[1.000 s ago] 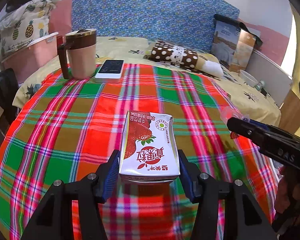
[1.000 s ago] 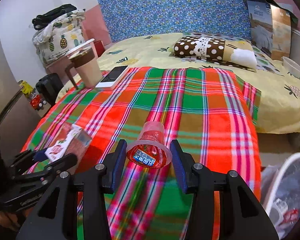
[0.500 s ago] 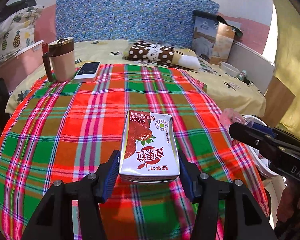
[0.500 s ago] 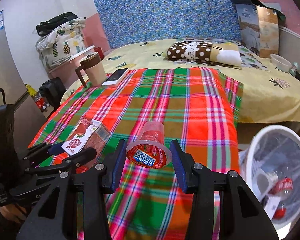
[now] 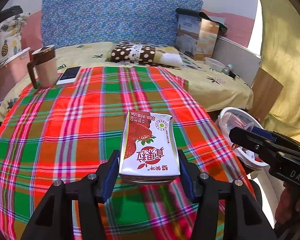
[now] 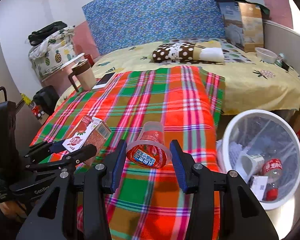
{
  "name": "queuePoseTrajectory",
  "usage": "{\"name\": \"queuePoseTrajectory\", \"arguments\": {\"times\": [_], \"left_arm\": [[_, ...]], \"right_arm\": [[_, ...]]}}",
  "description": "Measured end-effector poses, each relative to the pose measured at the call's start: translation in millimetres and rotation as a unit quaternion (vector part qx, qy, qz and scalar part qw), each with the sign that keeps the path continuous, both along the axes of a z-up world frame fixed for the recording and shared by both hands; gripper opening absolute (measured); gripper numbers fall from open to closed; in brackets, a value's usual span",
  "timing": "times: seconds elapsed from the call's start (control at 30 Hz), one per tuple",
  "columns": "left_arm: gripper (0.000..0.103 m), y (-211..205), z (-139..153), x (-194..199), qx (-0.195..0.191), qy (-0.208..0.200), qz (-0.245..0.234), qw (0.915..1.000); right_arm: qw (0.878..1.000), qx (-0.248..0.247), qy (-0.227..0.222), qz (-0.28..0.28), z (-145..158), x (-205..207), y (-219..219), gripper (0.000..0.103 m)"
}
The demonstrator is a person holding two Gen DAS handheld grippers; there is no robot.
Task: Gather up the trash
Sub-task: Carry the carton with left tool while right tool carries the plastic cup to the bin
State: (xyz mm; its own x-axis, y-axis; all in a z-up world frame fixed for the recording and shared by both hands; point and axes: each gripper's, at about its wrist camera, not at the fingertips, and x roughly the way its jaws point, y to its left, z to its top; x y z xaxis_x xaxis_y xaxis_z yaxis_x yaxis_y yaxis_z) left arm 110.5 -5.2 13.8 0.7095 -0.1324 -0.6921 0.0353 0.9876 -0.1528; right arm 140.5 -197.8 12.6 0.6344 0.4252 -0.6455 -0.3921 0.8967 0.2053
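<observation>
Carrying two pieces of trash at once: strawberry milk carton (image 5: 148, 146) clamped by its two sides in the left tool (image 5: 148, 160), jaws spread wide to span it; red-lidded jelly cup (image 6: 150, 150) lying on its side in the right tool (image 6: 147, 152), jaws about half open and pressing on its rim. Both held clear of the plaid blanket (image 6: 160, 92), carton farther from the white bin (image 6: 258, 112) than the cup, cup just short of the bin's near rim. Changed within the last second: both tools swung sideways toward the bin, grips unaltered, so that the bin, barely a sliver at the edge of the right wrist view a second ago, now fills the lower right there and also shows in the left wrist view behind the right tool. Already inside the bin: a crushed bottle with a red label, a white cup, some paper. Judged from that: pickup done, transport nearly over for the cup, release over the opening likely next, carton to follow. Beyond the bin, across the blanket at its far corner, a brown mug (image 5: 46, 68) and a phone (image 5: 69, 75) side by side, probably not trash; farther still on the bed (image 6: 250, 84), a polka-dot pillow (image 5: 136, 53).
</observation>
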Motion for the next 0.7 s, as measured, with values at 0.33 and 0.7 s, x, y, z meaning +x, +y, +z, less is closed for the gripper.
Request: {"name": "queuePoseTrajectory", "arguments": {"times": [0.33,0.7], "left_arm": [[0.055,-39,4,15,0.0,-0.003,-0.045,0.999],[0.055,-97,6,34,-0.001,-0.004,-0.103,0.9947]], "right_arm": [[0.999,0.008,-0.004,-0.049,-1,-1,-42,0.047],[0.994,0.013,0.0,-0.106,-5,-5,-89,0.047]]}}
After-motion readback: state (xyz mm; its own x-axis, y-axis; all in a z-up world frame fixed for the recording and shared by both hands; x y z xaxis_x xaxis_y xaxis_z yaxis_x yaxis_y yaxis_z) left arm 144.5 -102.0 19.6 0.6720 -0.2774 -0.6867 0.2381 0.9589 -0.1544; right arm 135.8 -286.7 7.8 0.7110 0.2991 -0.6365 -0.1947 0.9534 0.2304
